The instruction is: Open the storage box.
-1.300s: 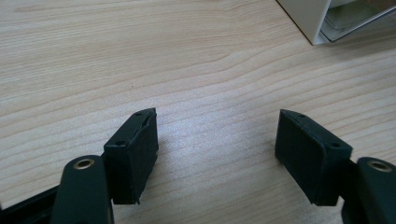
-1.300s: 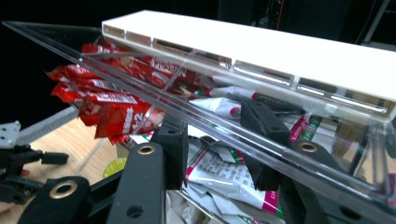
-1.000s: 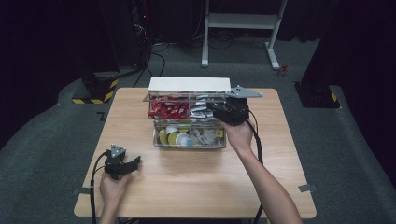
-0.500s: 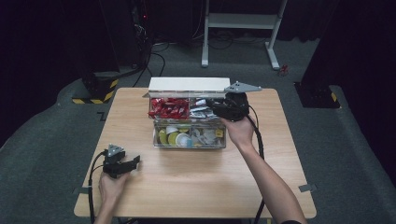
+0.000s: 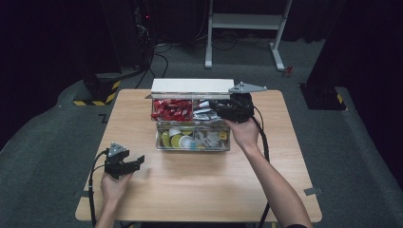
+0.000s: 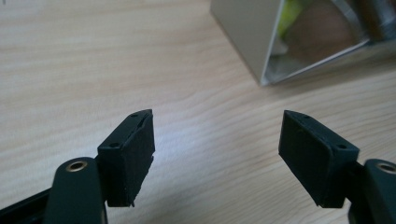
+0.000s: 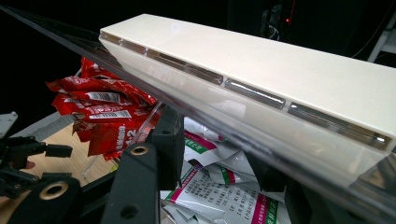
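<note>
Presently, item one: white sachets (image 7: 219,196) with pink and green print, heaped in the back right compartment of the clear box (image 5: 192,142), directly beneath and between the jaws of the right gripper (image 5: 219,108). Their long axes run every way; the topmost one visible in the right gripper view lies roughly flat, its long edge slanting across the jaw line rather than along it.

Item two: right gripper, dipped into that compartment from the box's right end. Jaws stand apart with sachets between them; whether a sachet is actually pinched cannot be told, as the clear lid (image 7: 196,107) cuts across the view.

Step in hand, as judged: picking a single sachet. To do it well, lower the jaws onto one packet's short width, close squarely across it, and lift straight up under the raised lid without snagging its edge or dragging neighbours along.

Item three: red sachets (image 5: 172,109), in the compartment just beyond the right gripper's jaws, separated by a clear divider.

Item four: front compartments nearer the person, holding yellow and white round items (image 5: 180,140), too small to identify.

Item five: left gripper (image 5: 135,162), resting on the wooden table (image 5: 199,185) well apart from the right one, jaws wide, holding nothing; the box corner lies ahead of it.
</note>
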Action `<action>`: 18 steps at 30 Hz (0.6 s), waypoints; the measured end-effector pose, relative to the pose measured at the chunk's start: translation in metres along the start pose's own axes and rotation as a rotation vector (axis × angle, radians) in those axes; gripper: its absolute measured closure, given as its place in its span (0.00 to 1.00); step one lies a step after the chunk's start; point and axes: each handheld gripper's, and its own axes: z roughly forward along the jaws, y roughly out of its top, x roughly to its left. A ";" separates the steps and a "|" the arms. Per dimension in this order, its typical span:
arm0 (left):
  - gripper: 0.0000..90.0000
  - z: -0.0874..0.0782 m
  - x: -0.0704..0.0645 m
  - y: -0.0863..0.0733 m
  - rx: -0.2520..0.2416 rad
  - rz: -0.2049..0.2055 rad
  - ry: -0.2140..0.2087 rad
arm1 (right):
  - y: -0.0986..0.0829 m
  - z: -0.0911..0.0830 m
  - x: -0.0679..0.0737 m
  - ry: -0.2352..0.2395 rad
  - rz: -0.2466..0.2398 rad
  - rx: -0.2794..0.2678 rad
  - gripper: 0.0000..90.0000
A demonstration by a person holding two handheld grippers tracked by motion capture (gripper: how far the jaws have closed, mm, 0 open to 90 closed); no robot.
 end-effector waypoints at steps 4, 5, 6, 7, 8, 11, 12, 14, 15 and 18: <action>0.31 -0.006 -0.004 0.010 -0.018 0.007 -0.022 | 0.001 0.000 0.000 0.003 0.002 0.004 0.66; 0.31 -0.009 -0.005 0.013 -0.027 0.008 -0.031 | 0.001 0.000 0.000 0.003 0.002 0.004 0.66; 0.31 -0.014 -0.006 0.019 -0.039 0.008 -0.035 | 0.001 -0.001 0.000 0.006 0.005 0.004 0.66; 0.31 -0.018 -0.007 0.022 -0.050 0.010 -0.030 | 0.001 -0.002 0.000 0.006 0.003 0.003 0.66; 0.31 -0.022 -0.007 0.025 -0.069 0.001 -0.033 | 0.000 -0.002 0.000 0.009 0.001 0.000 0.66; 0.33 -0.035 -0.008 0.035 -0.113 -0.025 -0.064 | 0.000 -0.004 -0.001 0.018 0.003 -0.002 0.66; 0.33 -0.039 -0.008 0.040 -0.126 -0.031 -0.070 | 0.000 -0.004 -0.001 0.019 0.004 -0.002 0.66; 0.34 -0.045 -0.008 0.047 -0.133 -0.030 -0.079 | 0.001 -0.004 -0.001 0.020 0.003 0.000 0.66; 0.34 -0.050 -0.008 0.052 -0.140 -0.030 -0.086 | 0.001 -0.004 -0.002 0.020 0.003 0.002 0.66; 0.35 -0.059 -0.013 0.065 -0.144 -0.003 -0.094 | 0.001 -0.004 -0.002 0.024 0.008 0.004 0.66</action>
